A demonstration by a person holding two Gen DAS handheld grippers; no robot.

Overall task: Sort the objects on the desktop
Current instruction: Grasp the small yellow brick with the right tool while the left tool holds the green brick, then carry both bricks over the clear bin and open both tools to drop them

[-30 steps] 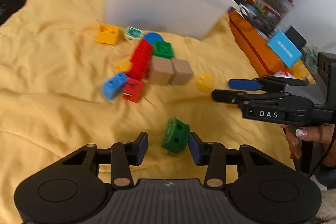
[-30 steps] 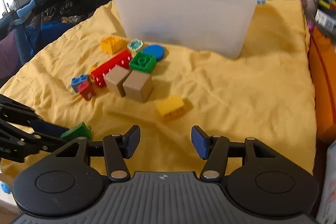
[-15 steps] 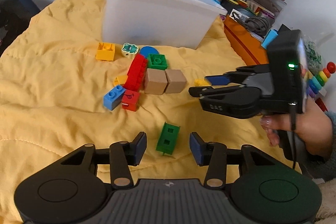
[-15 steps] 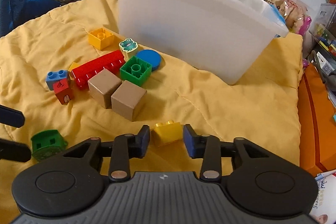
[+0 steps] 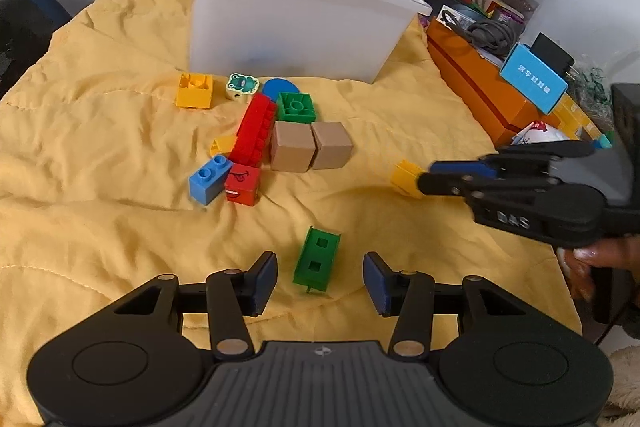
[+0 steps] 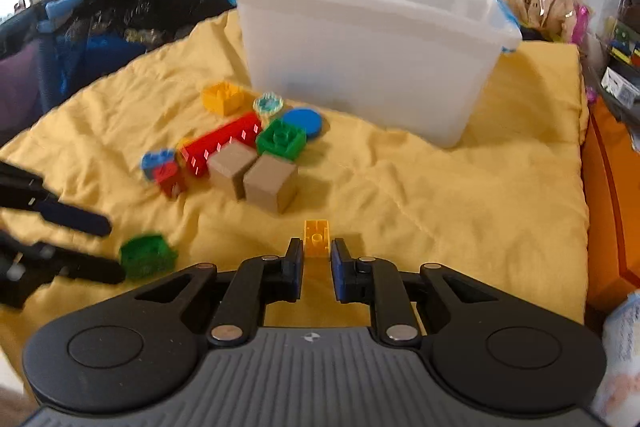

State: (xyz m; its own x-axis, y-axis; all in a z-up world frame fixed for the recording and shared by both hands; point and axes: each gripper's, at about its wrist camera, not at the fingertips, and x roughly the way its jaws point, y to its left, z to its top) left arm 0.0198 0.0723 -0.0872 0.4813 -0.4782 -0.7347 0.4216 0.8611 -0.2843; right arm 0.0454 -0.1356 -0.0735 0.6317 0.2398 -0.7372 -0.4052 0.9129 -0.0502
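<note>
Gleaming yellow brick (image 6: 316,239), apparently hollow-bottomed

The right gripper (image 6: 317,259) angles down toward the yellow blanket (image 6: 440,207), its jaws closed tight on a small yellow brick (image 6: 316,238) that pokes out ahead of the pads. A hand (image 5: 596,267) wraps its grip from below, off the blanket's edge. The left gripper (image 5: 320,279) also tilts down over the blanket, jaws spread wide, a green brick (image 5: 318,259) lying between them with neither pad touching it.
</note>
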